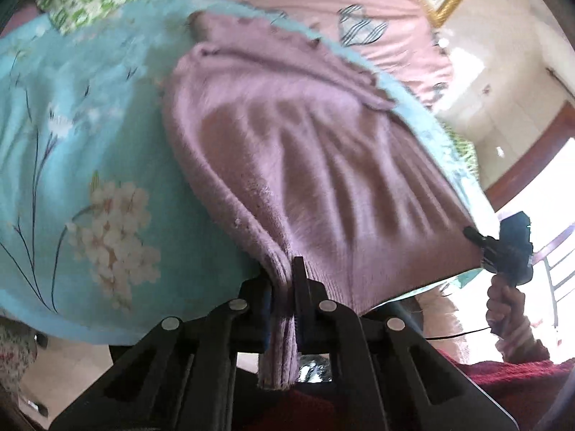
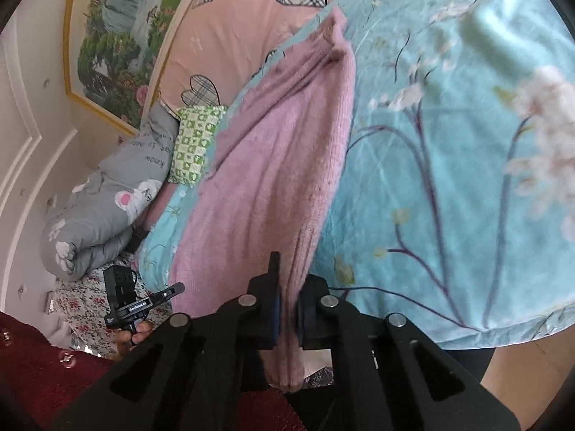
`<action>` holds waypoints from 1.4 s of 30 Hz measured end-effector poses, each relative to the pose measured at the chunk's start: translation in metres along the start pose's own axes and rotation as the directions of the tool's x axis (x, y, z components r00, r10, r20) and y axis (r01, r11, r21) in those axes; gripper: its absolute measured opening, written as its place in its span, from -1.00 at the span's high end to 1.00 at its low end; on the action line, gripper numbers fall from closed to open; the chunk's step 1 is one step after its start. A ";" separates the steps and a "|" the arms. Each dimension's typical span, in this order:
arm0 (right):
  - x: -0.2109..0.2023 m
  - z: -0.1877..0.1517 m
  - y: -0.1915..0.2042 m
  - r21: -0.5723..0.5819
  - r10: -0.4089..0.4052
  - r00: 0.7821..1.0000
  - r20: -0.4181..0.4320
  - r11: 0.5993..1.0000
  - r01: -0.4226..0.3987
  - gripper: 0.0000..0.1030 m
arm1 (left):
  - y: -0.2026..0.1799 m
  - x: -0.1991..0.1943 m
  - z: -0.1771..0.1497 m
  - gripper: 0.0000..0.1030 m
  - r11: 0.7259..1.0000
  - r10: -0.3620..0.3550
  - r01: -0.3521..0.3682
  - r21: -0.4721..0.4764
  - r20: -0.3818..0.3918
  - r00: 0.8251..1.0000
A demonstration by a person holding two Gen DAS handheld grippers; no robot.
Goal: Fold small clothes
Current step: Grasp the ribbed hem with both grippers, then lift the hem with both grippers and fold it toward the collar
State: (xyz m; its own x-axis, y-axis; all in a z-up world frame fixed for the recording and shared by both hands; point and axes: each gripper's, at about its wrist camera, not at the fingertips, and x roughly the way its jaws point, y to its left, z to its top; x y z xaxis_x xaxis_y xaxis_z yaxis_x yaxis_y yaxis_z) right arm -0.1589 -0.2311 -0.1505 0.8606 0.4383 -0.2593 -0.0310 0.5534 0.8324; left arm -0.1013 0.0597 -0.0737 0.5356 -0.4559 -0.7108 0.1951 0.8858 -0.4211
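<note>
The left tool (image 1: 284,287) is pinching one bunched hem corner of the mauve knit sweater (image 1: 287,136), which is lying on the blue floral sheet (image 1: 72,125) at the bed's near edge; the right tool (image 2: 287,309) is clamping the other corner. Only the right wrist view is showing the grey rolled quilt (image 2: 97,208) and framed picture (image 2: 111,36); only the left wrist view is showing the tiled floor (image 1: 503,100).

A mauve knitted sweater (image 1: 287,136) lies on a turquoise sheet (image 1: 72,143) printed with white blossoms. Behind is a pink cover (image 2: 233,36) with plaid hearts, a green-and-white checked pillow (image 2: 194,143), and a grey quilt (image 2: 107,201).
</note>
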 end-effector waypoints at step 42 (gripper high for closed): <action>0.171 0.338 -0.005 0.051 -0.127 0.966 0.226 0.992 0.119 0.86 | 0.078 0.134 0.352 0.91 0.979 0.124 -0.073 -0.189 0.276 0.953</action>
State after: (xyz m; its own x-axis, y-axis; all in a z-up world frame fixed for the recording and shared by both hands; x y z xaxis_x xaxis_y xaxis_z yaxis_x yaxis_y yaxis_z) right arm 0.1605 -0.3983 -0.0339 0.9498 0.1932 -0.2459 0.0972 0.5650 0.8194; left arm 0.2753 0.0984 -0.0039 0.7615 -0.3004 -0.5743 -0.0030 0.8845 -0.4666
